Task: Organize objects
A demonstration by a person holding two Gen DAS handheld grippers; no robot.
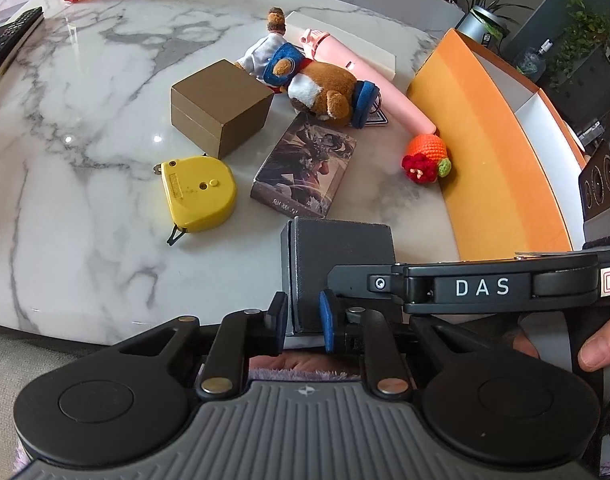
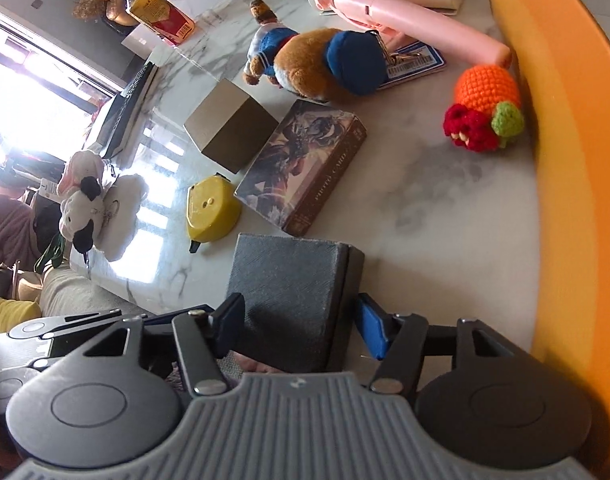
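Nearest the cameras, at 6 o'clock on the marble table (image 1: 85,80), the dark grey box (image 1: 337,264) is standing at the near edge, and both tools are working on it. The left gripper (image 1: 303,316) is pinching the box's near corner, blue pads pressing on either side of it. The right gripper (image 2: 301,320) is straddling the same box; its jaws are standing apart, with a clear gap at the blue pad on the right side, so it is released rather than clamping. Just beyond, at 10 o'clock from the box, the yellow tape measure (image 1: 199,194) is lying flat, and at 12 o'clock the picture card box (image 1: 305,170) is resting beside it. Farther on, the brown cube box (image 1: 221,106) is sitting at 11 o'clock, the plush toy (image 1: 317,86) at 12, the pink tube (image 1: 345,68) behind it, and the crochet fruit (image 1: 427,158) at 1 o'clock, touching the orange tray (image 1: 485,140). The tray is running along 2 to 3 o'clock, and the part showing is holding nothing. Judging by this, the sorting is barely starting: 0 items appear stowed, and at least 7 are waiting on the table.
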